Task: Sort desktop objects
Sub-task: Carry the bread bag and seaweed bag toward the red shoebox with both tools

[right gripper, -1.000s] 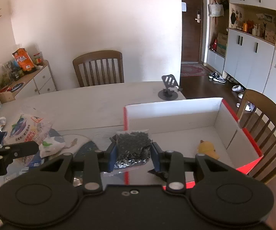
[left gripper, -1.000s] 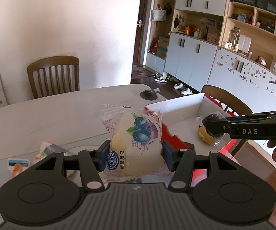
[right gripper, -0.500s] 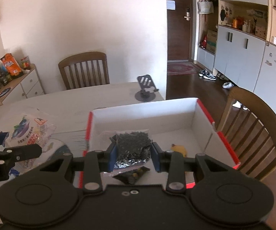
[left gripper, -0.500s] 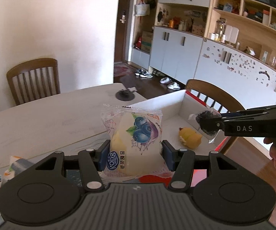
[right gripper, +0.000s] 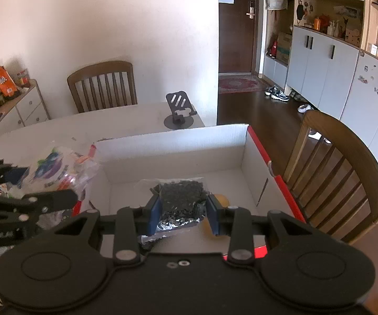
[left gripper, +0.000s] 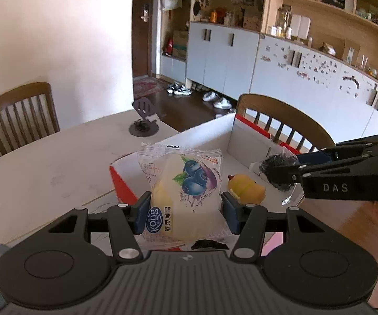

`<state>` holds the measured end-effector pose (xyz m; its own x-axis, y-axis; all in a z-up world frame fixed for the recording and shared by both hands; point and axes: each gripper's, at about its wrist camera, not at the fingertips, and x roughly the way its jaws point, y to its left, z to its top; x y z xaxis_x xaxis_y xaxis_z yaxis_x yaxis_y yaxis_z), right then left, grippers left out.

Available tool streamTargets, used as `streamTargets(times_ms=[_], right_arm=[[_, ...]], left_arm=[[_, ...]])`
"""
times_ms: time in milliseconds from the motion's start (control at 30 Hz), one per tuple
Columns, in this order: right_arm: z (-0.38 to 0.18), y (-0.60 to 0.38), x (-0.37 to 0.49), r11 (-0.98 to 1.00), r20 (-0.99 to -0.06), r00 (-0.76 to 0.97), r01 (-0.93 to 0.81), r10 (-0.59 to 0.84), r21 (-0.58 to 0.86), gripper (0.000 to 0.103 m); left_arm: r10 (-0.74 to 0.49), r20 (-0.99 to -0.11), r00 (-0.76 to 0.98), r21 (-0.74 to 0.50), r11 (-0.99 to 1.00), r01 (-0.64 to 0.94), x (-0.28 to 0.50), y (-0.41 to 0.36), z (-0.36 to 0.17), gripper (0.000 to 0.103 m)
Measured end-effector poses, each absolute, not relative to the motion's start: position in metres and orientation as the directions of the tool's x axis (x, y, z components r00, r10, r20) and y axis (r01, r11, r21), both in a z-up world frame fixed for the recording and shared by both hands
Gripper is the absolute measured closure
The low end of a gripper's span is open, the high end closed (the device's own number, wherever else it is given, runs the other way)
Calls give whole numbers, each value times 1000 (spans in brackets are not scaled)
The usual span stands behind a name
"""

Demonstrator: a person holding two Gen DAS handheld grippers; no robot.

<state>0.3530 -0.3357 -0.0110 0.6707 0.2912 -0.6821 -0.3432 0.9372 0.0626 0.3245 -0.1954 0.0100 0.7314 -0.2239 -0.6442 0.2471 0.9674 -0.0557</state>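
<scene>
While both grippers were held over it, a white box [right gripper: 178,144] with red outer walls stood open on a pale table [left gripper: 44,162], a wooden chair [right gripper: 346,173] just beside its far side. A yellow duck [left gripper: 246,189] lay on the box floor.

A blueberry bread packet [left gripper: 183,186] was clamped upright in the left gripper [left gripper: 183,214], the blue pads [left gripper: 143,211] pressed into its lower sides, above the near red corner of the box. The packet was judged light, soft and easily crushed, its clear film slippery; a hold low across the bread itself, not the crimped seam, was judged safest.

A smaller clear bag [right gripper: 182,199] of dark granules was pinched in the right gripper [right gripper: 182,215], above the box floor and near the duck. It was judged light, limp and saggy, and likely to slip unless squeezed across its filled middle.

A phone stand [right gripper: 179,110] stood beyond the box.
</scene>
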Motion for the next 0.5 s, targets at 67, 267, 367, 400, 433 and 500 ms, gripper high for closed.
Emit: streamTargets(times_ms=[67, 267, 367, 400, 433, 500], right_arm=[[-13, -336, 355, 935, -686, 667, -349, 291, 57, 68], [-20, -334, 365, 927, -704, 645, -372, 298, 51, 68], [-25, -332, 370, 922, -715, 632, -384, 299, 47, 68], [-27, -332, 373, 921, -719, 625, -387, 303, 51, 68], [-28, -332, 375, 919, -723, 619, -392, 305, 52, 68], [-31, -331, 379, 916, -733, 610, -400, 300, 42, 68]], left_arm=[[-234, -660, 714, -65, 965, 255, 336, -197, 5, 48], [-244, -695, 677, -45, 954, 297, 367, -208, -3, 48], [-249, -716, 652, -39, 947, 319, 381, -211, -7, 48], [-253, -722, 643, -42, 945, 325, 386, -212, -8, 48], [-256, -730, 634, -44, 943, 331, 391, -213, -11, 48], [-259, -744, 616, -46, 939, 340, 399, -214, -14, 48]])
